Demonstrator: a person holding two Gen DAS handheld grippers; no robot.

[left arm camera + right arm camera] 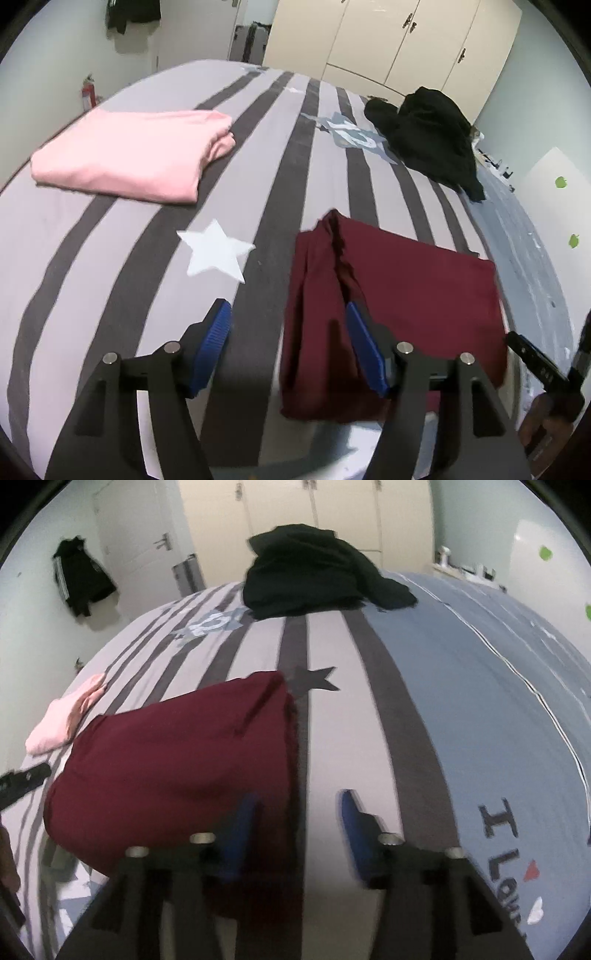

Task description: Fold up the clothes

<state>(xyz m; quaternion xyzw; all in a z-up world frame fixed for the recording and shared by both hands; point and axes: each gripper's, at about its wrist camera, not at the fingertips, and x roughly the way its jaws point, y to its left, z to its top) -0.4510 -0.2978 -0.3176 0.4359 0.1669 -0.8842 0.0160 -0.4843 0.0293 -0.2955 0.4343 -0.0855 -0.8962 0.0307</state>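
Tongs, left and right, stood open and empty over the folded maroon garment lying on the striped bed.

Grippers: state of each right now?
Left gripper: open, holding nothing, over the maroon garment's edge.
Right gripper: open, holding nothing.

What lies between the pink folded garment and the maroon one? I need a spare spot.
Only striped bedsheet with a white star, in the left wrist view.
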